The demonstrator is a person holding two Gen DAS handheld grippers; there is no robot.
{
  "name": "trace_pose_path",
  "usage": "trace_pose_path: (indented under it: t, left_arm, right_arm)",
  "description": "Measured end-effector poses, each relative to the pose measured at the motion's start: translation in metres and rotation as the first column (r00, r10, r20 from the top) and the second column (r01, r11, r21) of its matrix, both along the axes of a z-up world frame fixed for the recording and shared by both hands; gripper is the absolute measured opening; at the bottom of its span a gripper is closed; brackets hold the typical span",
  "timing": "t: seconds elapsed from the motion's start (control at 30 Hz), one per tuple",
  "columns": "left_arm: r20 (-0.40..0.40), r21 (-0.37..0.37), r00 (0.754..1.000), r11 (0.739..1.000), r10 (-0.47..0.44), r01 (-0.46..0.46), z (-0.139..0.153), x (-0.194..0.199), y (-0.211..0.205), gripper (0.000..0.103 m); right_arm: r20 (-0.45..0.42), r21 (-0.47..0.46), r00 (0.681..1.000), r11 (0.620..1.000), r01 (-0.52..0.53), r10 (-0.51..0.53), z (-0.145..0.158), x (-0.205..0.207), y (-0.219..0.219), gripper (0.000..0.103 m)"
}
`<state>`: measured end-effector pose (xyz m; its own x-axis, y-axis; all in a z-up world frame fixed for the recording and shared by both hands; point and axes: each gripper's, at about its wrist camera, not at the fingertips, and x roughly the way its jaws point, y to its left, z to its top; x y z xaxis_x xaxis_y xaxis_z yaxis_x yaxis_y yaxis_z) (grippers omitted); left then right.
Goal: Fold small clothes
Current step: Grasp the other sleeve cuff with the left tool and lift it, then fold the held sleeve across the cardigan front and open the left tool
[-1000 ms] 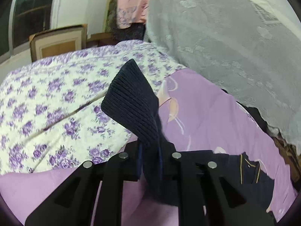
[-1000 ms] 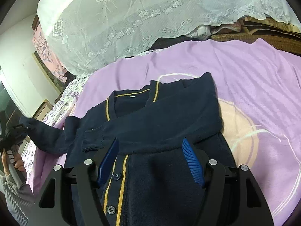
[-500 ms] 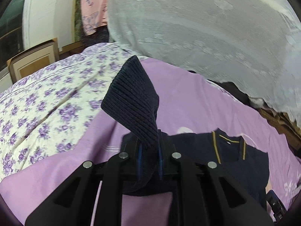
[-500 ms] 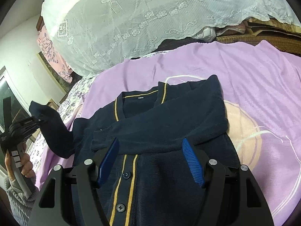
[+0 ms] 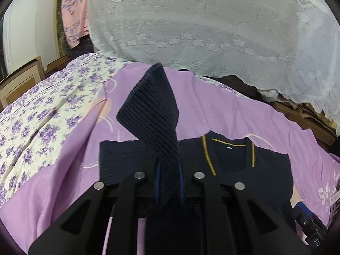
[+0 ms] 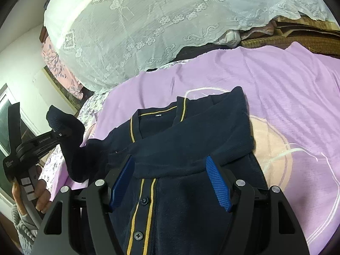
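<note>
A navy knit cardigan (image 6: 191,140) with yellow trim lies face up on the purple sheet (image 6: 265,80); one sleeve is folded across its chest. My left gripper (image 5: 169,182) is shut on the ribbed cuff (image 5: 153,114) of the other sleeve, which stands up between the blue pads. In the right wrist view that left gripper (image 6: 61,133) holds the sleeve (image 6: 74,148) lifted at the cardigan's left side. My right gripper (image 6: 170,182) hovers open over the buttoned front, with nothing between its blue pads (image 6: 218,184).
A white lace-covered mound (image 5: 212,25) rises behind the cardigan. A floral purple-and-white quilt (image 5: 42,110) lies to the left, with a wooden frame (image 5: 19,80) beyond. A person's hand (image 6: 40,193) grips the left tool's handle. Brown woven matting (image 6: 297,38) shows at far right.
My left gripper has carried the sleeve cuff from over the floral quilt toward the cardigan's body; the collar now shows ahead of it. The right gripper has stayed put and open.
</note>
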<state>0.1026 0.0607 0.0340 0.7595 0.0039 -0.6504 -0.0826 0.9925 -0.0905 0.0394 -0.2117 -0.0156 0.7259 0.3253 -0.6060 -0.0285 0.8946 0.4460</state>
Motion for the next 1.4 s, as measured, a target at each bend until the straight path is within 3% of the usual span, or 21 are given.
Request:
trace_pose_path:
  t: [0.63, 0.83, 0.87, 0.93, 0.97, 1.17, 1.23, 1.4]
  left_arm:
    - [-0.018, 0.061, 0.981, 0.979, -0.192, 0.193, -0.003, 0.005, -0.113, 0.012]
    - [-0.085, 0.045, 0.96, 0.962, -0.265, 0.269, -0.032, 0.013, -0.15, 0.015]
    - [-0.098, 0.037, 0.955, 0.958, -0.279, 0.284, -0.038, 0.014, -0.154, 0.019]
    - [-0.129, 0.035, 0.948, 0.954, -0.291, 0.298, -0.05, 0.015, -0.16, 0.07]
    - [-0.122, 0.041, 0.95, 0.955, -0.286, 0.293, -0.052, 0.013, -0.16, 0.076]
    - [-0.06, 0.051, 0.957, 0.956, -0.285, 0.288, -0.04, -0.003, -0.135, 0.083]
    - [-0.036, 0.052, 0.968, 0.967, -0.247, 0.248, -0.033, -0.006, -0.115, 0.089]
    - [-0.037, 0.05, 0.995, 0.995, -0.09, 0.091, -0.028, -0.003, -0.045, 0.09]
  right_arm:
    - [-0.006, 0.109, 0.996, 0.99, 0.089, -0.089, 0.004, 0.004, -0.045, 0.07]
    - [-0.018, 0.143, 0.994, 0.984, 0.108, -0.106, 0.001, 0.007, -0.057, 0.07]
    - [-0.022, 0.146, 0.994, 0.983, 0.111, -0.109, 0.0, 0.008, -0.058, 0.07]
    - [-0.039, 0.156, 0.993, 0.981, 0.118, -0.114, -0.005, 0.01, -0.062, 0.07]
    - [-0.044, 0.159, 0.992, 0.98, 0.12, -0.115, -0.007, 0.011, -0.062, 0.07]
    - [-0.103, 0.176, 0.99, 0.978, 0.112, -0.095, -0.026, 0.021, -0.062, 0.07]
    - [-0.111, 0.181, 0.99, 0.977, 0.108, -0.089, -0.03, 0.024, -0.06, 0.07]
    - [-0.136, 0.21, 0.988, 0.973, 0.097, -0.07, -0.035, 0.027, -0.061, 0.064]
